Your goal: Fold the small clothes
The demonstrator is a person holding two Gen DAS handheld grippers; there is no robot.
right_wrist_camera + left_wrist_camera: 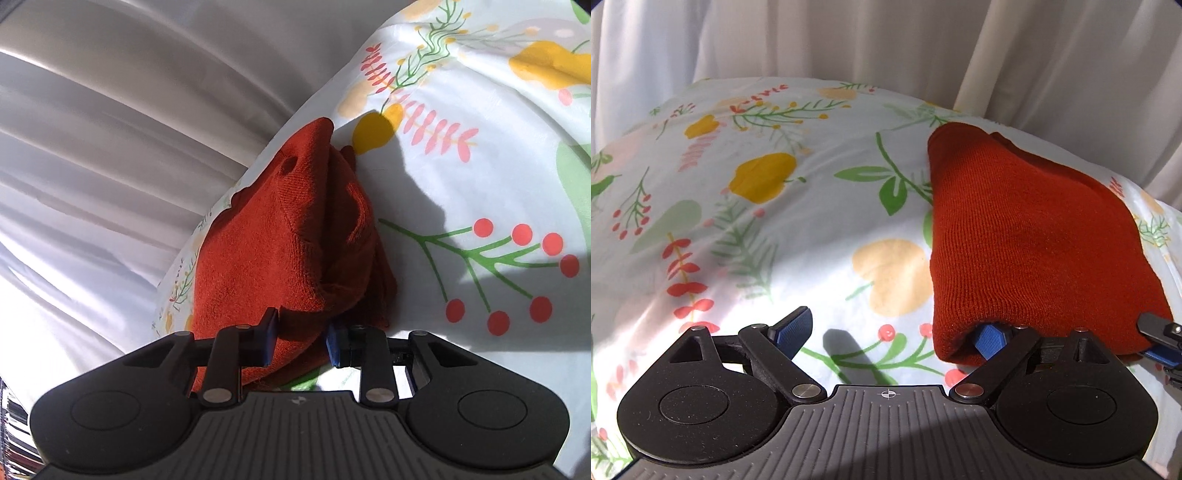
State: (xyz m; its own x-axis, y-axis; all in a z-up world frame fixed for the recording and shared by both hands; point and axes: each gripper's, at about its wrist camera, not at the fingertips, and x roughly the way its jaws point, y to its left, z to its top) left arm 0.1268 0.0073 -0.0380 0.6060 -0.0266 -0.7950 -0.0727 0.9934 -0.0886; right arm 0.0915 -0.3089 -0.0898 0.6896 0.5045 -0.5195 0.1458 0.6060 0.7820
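The rust-red knit garment (1027, 236) lies folded on the floral sheet (768, 206), at about three o'clock in the left wrist view, its far end reaching toward one o'clock. The right claw (301, 341) grips the garment's near edge, bunched knit pinched between its blue pads (269, 338). The left claw (892, 336) stands spread wide; its right finger is tucked under the garment's near corner, its left finger hangs free over the sheet. A white pleated curtain (849, 40) hangs behind the surface, from ten to two o'clock.
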